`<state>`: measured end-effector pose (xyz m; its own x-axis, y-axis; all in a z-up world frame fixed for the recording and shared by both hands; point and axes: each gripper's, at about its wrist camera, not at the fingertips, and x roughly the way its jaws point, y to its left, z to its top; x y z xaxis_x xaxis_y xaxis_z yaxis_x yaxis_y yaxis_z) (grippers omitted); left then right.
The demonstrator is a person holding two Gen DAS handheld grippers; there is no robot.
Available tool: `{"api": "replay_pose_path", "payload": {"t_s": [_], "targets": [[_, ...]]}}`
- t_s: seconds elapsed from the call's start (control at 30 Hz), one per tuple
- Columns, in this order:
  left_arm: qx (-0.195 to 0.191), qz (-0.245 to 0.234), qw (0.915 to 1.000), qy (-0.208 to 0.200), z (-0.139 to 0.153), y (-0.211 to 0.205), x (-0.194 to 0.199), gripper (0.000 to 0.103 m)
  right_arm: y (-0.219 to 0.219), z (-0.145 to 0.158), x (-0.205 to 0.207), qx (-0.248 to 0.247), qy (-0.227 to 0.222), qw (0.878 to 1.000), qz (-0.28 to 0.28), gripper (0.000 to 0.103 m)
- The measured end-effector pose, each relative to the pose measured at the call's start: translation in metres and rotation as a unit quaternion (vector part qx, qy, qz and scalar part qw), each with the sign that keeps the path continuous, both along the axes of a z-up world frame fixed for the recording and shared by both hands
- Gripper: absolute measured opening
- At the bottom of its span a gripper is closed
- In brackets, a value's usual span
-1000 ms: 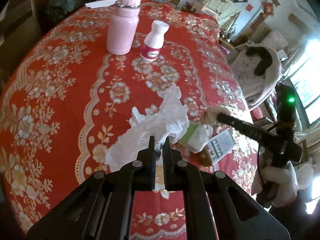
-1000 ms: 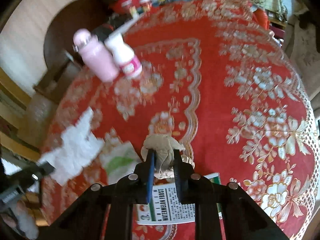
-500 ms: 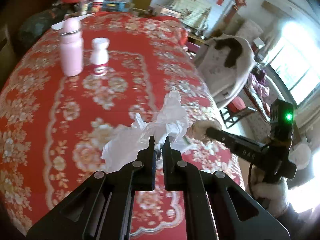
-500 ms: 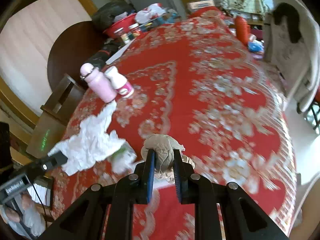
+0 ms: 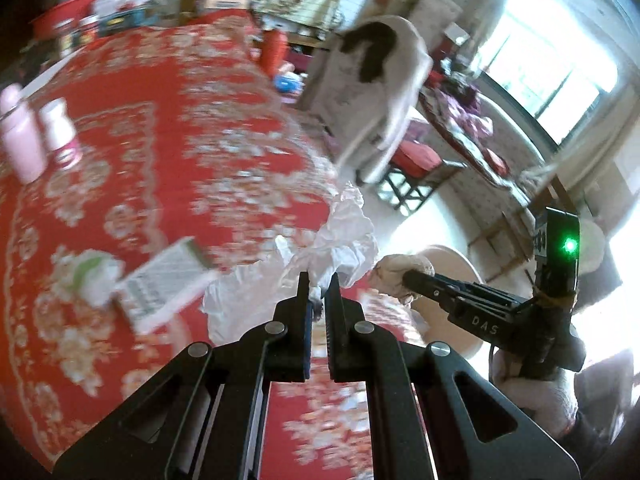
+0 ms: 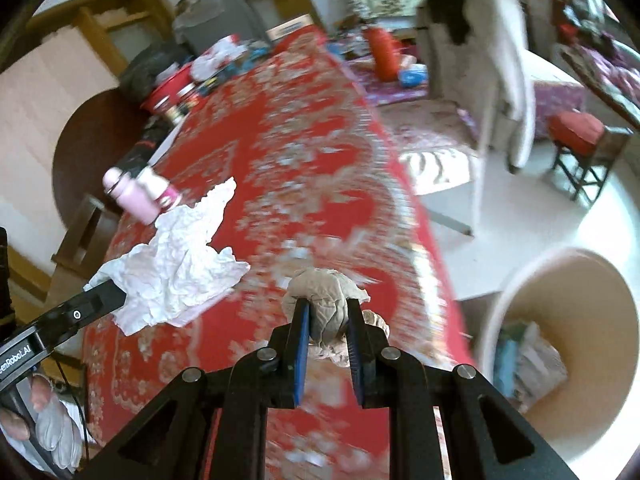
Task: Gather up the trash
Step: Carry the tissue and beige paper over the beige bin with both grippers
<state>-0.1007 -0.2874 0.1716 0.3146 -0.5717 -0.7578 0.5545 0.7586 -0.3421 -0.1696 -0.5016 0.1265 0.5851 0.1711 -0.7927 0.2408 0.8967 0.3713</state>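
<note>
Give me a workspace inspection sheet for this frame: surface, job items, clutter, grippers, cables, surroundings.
Surface: table under a red floral tablecloth.
Job's things: white crumpled tissue and brownish paper wad held; carton lying on the cloth; bin on the floor beside the table, trash inside.
Clutter: pink bottle, small white bottle, items at the far edge.
Grippers: left gripper shut on tissue; right gripper shut on wad.
Cables: thin black cable below the left gripper.
Surroundings: draped chair, bright window.

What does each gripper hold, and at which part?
The left gripper pinches the white crumpled tissue at its lower edge. The right gripper clamps the beige paper wad around its middle.
</note>
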Motion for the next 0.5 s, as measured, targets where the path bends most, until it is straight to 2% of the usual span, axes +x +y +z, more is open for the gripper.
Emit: {"api": "replay_pose_path", "payload": {"t_s": [0.2,0.5], "targets": [[0.002,-0.052,0.9986,0.002,-0.003,-0.070,-0.025,0.003,-0.054,-0.004,-0.049,-0.005,0.010,0.999,-0.051,0.017],[0.007,-0.106,0.9942,0.015,-0.018,-0.153,-0.051,0.003,-0.124,-0.022,-0.106,-0.003,0.038,0.992,-0.119,0.017]]}}
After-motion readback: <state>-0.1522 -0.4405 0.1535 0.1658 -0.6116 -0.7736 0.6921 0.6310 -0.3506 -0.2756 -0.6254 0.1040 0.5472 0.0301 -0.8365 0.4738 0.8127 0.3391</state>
